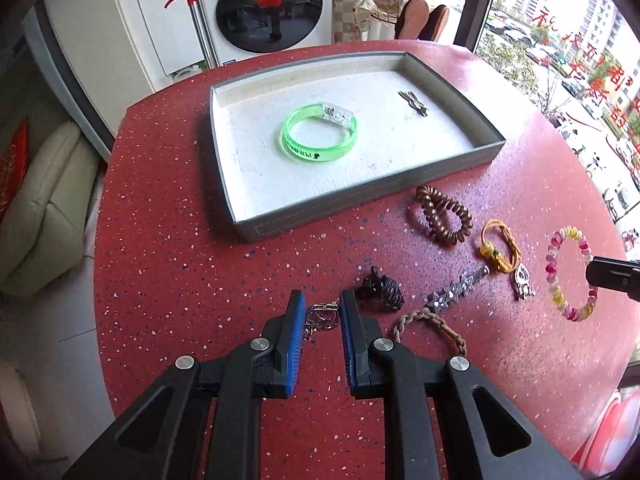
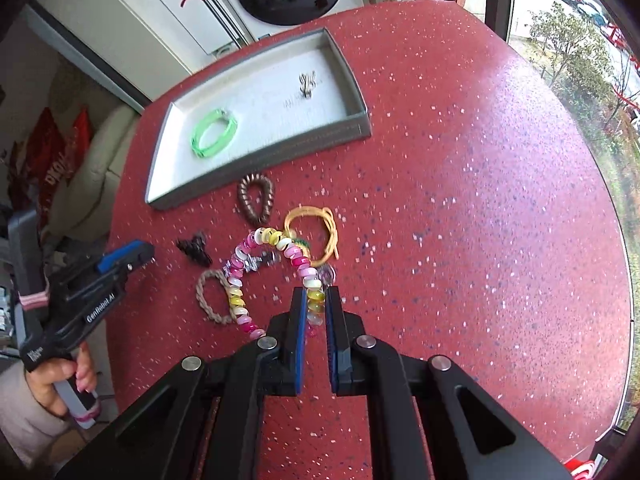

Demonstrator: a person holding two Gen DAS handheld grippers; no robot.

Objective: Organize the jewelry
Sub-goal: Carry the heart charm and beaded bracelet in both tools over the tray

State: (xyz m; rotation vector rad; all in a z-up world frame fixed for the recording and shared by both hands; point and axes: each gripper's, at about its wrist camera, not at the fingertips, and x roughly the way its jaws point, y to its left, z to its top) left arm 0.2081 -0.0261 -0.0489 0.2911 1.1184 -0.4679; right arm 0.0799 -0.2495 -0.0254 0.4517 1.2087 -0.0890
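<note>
While the right claw [image 2: 316, 304] pinches the glossy beaded bracelet [image 2: 276, 276] — round, pink-yellow — the left claw [image 1: 320, 304] grips a small metal trinket [image 1: 320, 314].

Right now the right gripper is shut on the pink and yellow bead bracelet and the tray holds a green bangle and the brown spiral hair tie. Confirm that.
One thing is wrong: the brown spiral hair tie lies on the red table beside the tray, as the right wrist view shows. The right gripper is shut on the bead bracelet, and the green bangle is in the tray.

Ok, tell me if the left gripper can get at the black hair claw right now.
Probably not yet: the left gripper already seems clamped on a small silver trinket. The black hair claw lies uncovered just beside its fingers, so the path itself looks free.
</note>
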